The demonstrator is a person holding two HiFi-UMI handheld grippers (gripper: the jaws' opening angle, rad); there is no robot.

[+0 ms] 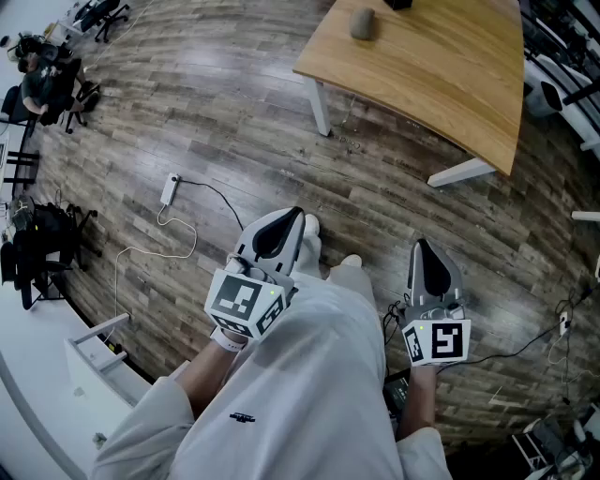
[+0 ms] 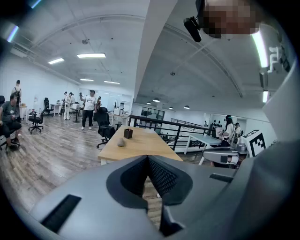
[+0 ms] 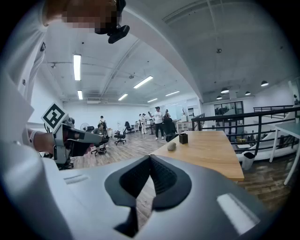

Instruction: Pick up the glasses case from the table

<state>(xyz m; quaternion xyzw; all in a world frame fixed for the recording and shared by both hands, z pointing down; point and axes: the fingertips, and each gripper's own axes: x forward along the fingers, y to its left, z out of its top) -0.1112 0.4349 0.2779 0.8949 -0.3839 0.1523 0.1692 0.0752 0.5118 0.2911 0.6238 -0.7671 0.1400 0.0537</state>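
The small grey oval glasses case (image 1: pixel 363 23) lies on the light wooden table (image 1: pixel 450 75), beside a small dark box (image 3: pixel 183 138) and well ahead of both tongs. The left gripper (image 1: pixel 296 217) and right gripper (image 1: pixel 420 246) are clenched (each on nothing), low beside the person's legs.

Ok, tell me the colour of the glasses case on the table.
Greyish-beige glasses case, plain with no pattern; clearest in the head view.
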